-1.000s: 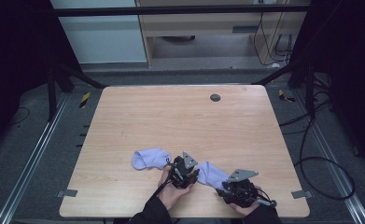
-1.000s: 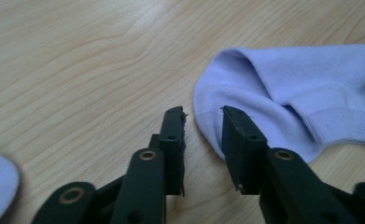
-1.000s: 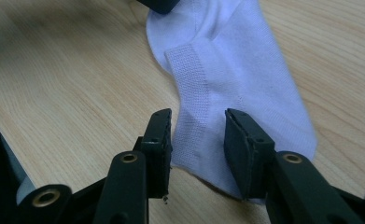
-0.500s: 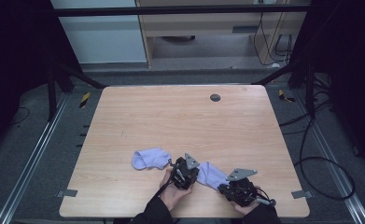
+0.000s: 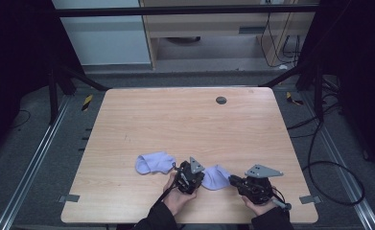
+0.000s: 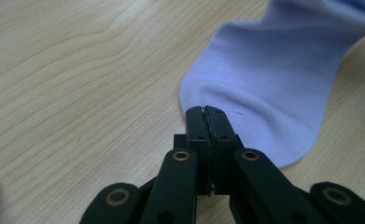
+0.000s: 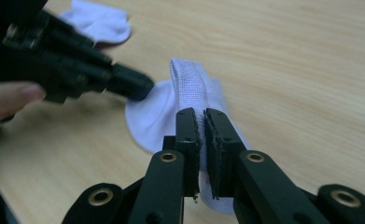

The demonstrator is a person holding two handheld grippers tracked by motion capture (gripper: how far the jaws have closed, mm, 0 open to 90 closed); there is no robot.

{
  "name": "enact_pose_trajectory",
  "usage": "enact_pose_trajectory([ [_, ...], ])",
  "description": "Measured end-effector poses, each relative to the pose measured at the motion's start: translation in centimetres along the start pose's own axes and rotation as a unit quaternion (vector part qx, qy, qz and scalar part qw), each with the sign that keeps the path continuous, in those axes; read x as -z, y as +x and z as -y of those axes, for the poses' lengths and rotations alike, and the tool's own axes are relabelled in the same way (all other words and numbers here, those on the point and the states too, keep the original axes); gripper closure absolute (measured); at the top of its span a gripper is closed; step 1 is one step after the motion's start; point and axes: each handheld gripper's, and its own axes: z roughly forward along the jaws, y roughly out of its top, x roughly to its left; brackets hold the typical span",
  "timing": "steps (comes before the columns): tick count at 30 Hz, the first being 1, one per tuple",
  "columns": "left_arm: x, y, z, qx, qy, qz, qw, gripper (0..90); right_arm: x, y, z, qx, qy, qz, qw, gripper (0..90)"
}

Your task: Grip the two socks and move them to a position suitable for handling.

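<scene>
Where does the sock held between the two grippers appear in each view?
High view: the held sock lies near the table's front edge, between the left gripper and the right gripper.
Left gripper view: upper right, its edge pinched.
Right gripper view: centre, a raised fold clamped.
Shared landmark: the second sock, at the right gripper view's top left.

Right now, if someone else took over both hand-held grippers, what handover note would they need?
Left hand-held gripper: shut on one edge of the pale lilac cotton sock.
Right hand-held gripper: shut on the opposite end of that sock, its fabric pinched into a raised fold.
That sock lies near the front edge of the light wooden table, between the hands; a second pale lilac sock lies loose to its left.
Done: both grips taken.
Left: probably lift the sock and pair it with the second.
</scene>
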Motion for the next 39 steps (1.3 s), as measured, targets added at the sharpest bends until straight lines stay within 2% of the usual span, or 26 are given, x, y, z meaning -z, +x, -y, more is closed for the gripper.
enact_pose_trajectory([
  [7,0.0,0.1,0.0,-0.005,0.000,0.003,1.0000,89.0,-0.3,-1.0,-0.5,-0.026,-0.013,0.040,0.9988,84.0],
  [14,0.0,0.1,0.0,-0.010,0.002,0.001,0.9999,89.0,-0.9,-2.5,-0.7,-0.046,-0.009,0.093,0.9945,82.6],
  [21,-0.1,0.0,-0.1,-0.012,0.001,0.001,0.9999,88.9,-1.6,-4.4,-0.5,-0.049,0.011,0.127,0.9906,80.6],
  [25,-0.1,0.0,-0.1,-0.010,-0.001,-0.002,0.9999,88.3,-1.8,-5.3,-0.5,-0.047,0.008,0.148,0.9878,72.9],
  [28,0.1,0.3,-0.2,0.001,-0.013,-0.001,0.9999,83.9,-1.5,-5.7,-0.6,-0.046,-0.003,0.149,0.9877,69.6],
  [31,0.7,0.6,-0.4,0.010,-0.025,-0.004,0.9996,76.7,-1.0,-5.9,-0.5,-0.042,-0.011,0.141,0.9890,65.8],
  [35,1.0,0.6,-0.4,0.015,-0.023,-0.002,0.9996,70.4,-1.6,-6.3,0.0,-0.041,0.017,0.130,0.9905,63.2],
  [39,0.5,0.3,-0.2,0.010,-0.008,-0.004,0.9999,68.1,-2.4,-6.3,0.1,-0.033,0.043,0.126,0.9906,63.0],
])
